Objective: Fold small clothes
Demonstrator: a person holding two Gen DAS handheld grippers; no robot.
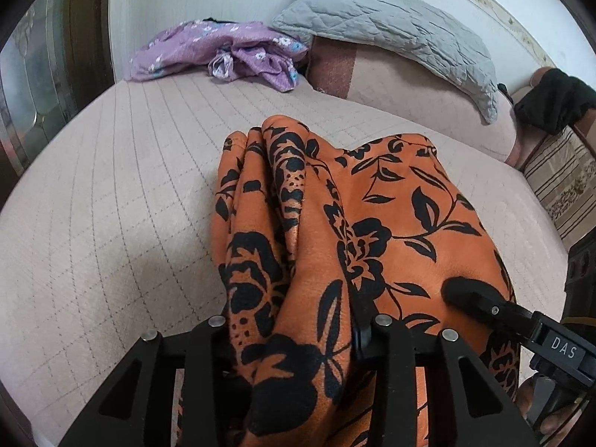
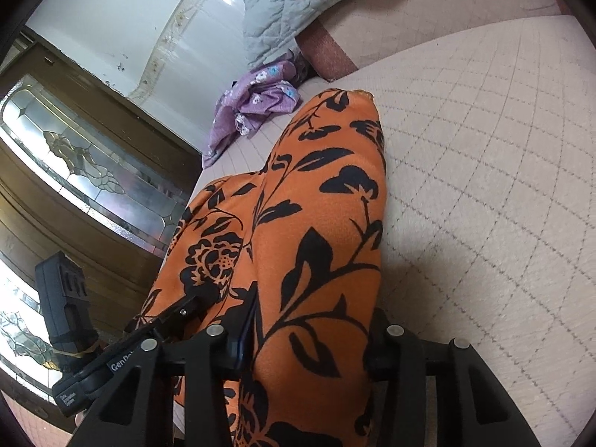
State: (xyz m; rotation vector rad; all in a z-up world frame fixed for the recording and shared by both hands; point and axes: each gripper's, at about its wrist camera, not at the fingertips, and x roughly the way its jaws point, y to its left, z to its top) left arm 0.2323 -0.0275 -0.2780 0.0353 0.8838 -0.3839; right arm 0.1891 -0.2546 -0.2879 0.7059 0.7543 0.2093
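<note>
- Garment (image 1: 335, 231): orange, printed with black flowers, leaves and stems.
- Bed cover (image 1: 111, 193): pale pinkish beige, crossed by a fine grey grid of stitched lines.
- Crumpled cloth (image 1: 219, 52): purple, scattered with small white and blue flowers.
- Quilted pillow (image 1: 391, 33): plain grey.
- Left gripper (image 1: 294, 339) and right gripper (image 2: 301, 350): black frames, silver pins.
- Cabinet (image 2: 85, 171): dark brown wood, leaded glass panel.

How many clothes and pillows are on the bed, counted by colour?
Orange clothes: 1, the orange flowered garment
Purple clothes: 1, the purple flowered garment
Grey pillows: 1, the grey quilted pillow
Total: 3
</note>
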